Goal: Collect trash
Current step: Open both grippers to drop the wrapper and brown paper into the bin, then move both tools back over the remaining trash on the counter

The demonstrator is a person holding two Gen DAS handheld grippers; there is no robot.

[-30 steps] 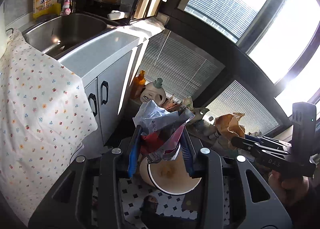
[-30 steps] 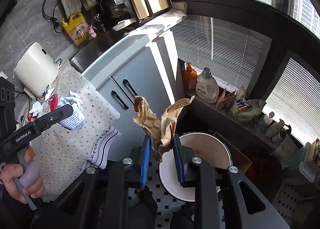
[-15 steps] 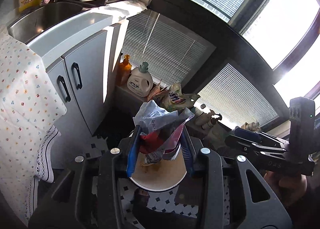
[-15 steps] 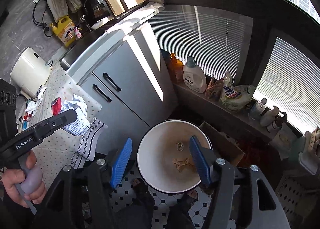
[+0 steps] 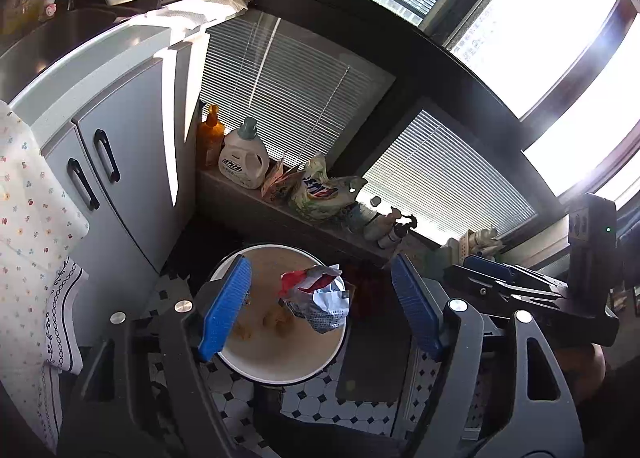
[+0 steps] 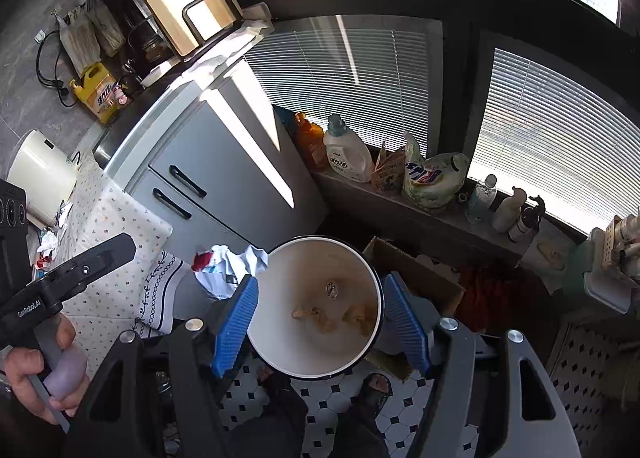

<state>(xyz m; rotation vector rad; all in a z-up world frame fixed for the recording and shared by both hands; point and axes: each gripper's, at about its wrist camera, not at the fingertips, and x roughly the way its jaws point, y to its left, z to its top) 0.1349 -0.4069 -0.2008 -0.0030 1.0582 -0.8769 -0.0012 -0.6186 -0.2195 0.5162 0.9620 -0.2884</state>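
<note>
Both bundles have left the claws since a second ago: brown paper lies in the bin, and the crumpled wrapper hangs loose over it.

Left gripper [image 5: 322,308] is opening, blue pads spread, the red-and-white wrapper [image 5: 318,298] between them but untouched, above the white bin [image 5: 280,376]. Right gripper [image 6: 320,322] is opening too, with nothing in it, only the bin's mouth behind. Brown scraps [image 6: 332,316] at the bottom are too blurred to identify. The person's hand [image 6: 48,372] is cut off at the frame edge; the bin's base is hidden by the claw bodies.
</note>
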